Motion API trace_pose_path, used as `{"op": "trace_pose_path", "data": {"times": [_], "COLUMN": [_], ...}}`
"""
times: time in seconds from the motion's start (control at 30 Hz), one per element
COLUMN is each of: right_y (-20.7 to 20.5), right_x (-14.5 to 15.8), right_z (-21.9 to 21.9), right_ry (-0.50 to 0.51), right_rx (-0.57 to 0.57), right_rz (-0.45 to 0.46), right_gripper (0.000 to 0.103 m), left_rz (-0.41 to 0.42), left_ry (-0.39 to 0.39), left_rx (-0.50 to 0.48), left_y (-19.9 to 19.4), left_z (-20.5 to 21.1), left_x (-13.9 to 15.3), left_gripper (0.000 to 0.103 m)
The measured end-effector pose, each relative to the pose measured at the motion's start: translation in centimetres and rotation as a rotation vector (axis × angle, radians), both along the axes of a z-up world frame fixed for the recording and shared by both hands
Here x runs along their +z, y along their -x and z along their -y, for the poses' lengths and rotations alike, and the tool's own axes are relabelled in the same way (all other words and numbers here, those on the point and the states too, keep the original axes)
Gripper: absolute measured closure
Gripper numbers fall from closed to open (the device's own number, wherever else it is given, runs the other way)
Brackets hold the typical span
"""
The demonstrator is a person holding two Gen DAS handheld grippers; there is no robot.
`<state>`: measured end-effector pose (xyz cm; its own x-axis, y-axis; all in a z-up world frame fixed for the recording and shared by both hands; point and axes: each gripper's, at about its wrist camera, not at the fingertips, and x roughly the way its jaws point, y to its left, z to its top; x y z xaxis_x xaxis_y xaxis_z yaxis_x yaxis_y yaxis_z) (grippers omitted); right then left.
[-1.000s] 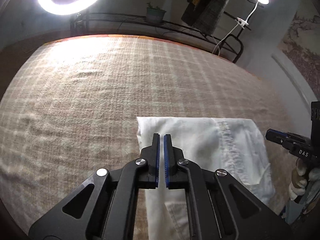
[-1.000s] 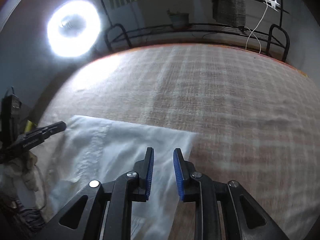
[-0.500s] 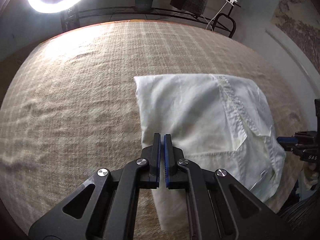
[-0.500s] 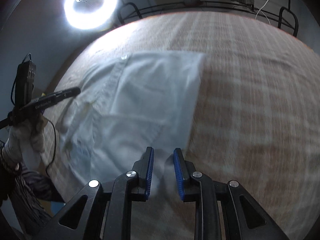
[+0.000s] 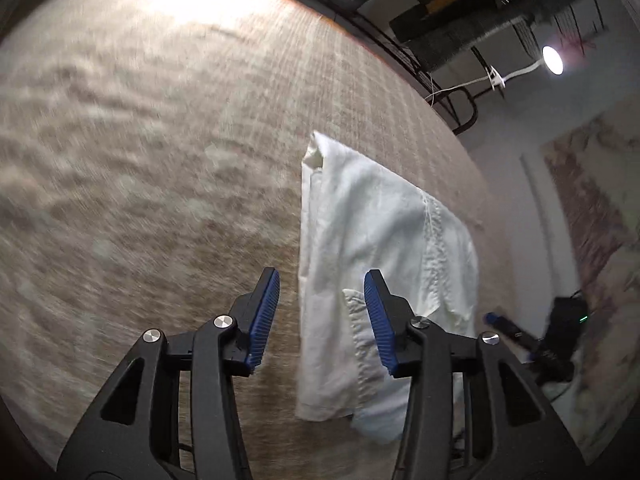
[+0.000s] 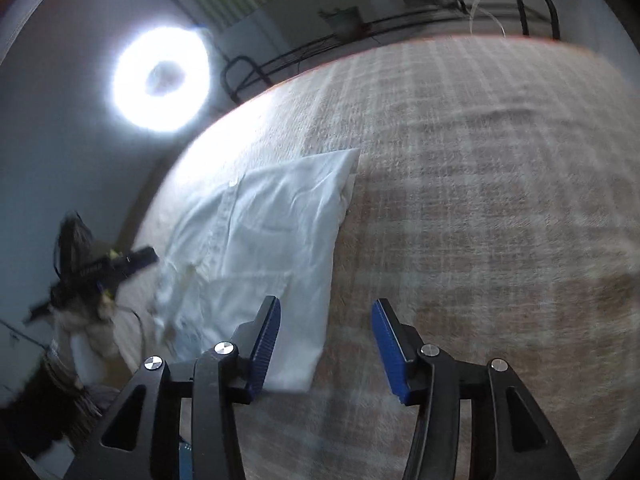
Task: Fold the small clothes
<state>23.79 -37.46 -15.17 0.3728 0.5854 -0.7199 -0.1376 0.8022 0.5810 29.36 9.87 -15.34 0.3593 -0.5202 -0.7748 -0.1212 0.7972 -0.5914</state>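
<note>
A white folded garment (image 5: 372, 248) lies on a beige plaid blanket (image 5: 140, 160). It also shows in the right wrist view (image 6: 272, 240), flat, with its near end by the blanket's front edge. My left gripper (image 5: 322, 316) is open and empty above the garment's left edge. My right gripper (image 6: 326, 336) is open and empty above the garment's right edge. Each gripper shows in the other's view, the right one (image 5: 516, 332) and the left one (image 6: 116, 264), both off the garment's sides.
A ring light (image 6: 162, 84) glows at the back left. A black metal rack (image 6: 360, 36) runs behind the blanket's far edge, with hanging clothes (image 5: 472, 20) and a small lamp (image 5: 554, 58). A gloved hand (image 6: 80, 320) holds the left gripper.
Both grippers have opened wide; the left was shut and the right was nearly shut. Both have pulled up and back from the garment, which now lies released on the blanket.
</note>
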Motion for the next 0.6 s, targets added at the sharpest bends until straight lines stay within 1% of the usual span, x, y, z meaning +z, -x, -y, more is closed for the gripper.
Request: {"op": "trace_pose_path", "data": {"times": [0.1, 0.23, 0.33, 0.37, 0.43, 0.47, 0.6], "right_y": [-0.8, -1.7, -2.4, -2.6, -3.1, -3.4, -4.0], "right_x": [-1.2, -2.4, -3.5, -3.8, -4.1, -4.2, -4.9], "right_z": [0.1, -0.1, 0.0, -0.2, -0.5, -0.6, -0.8], "right_ry": [-0.050, -0.102, -0.148, -0.161, -0.194, -0.214, -0.250], "right_rx": [-0.024, -0.037, -0.037, -0.038, -0.048, -0.051, -0.060], "right_rz": [-0.033, -0.067, -0.097, -0.104, -0.100, -0.107, -0.106], "right_gripper": [0.052, 0.052, 0.055, 0.056, 0.056, 0.056, 0.056], "left_rz": [-0.055, -0.080, -0.090, -0.091, -0.092, -0.088, -0.063], "left_ry": [0.063, 0.103, 0.139, 0.140, 0.136, 0.130, 0.080], "left_rx": [0.014, 0.018, 0.042, 0.045, 0.044, 0.044, 0.019], "left_y": [-0.4, -1.1, -1.5, -1.7, -1.9, -2.0, -3.3], "left_z": [-0.3, -0.5, -0.8, -0.7, -0.5, -0.5, 1.5], "left_x": [-1.3, -2.1, -2.5, -2.6, -2.6, -2.7, -2.3], "left_gripper": [0.059, 0.059, 0.059, 0.059, 0.065, 0.065, 0.070]}}
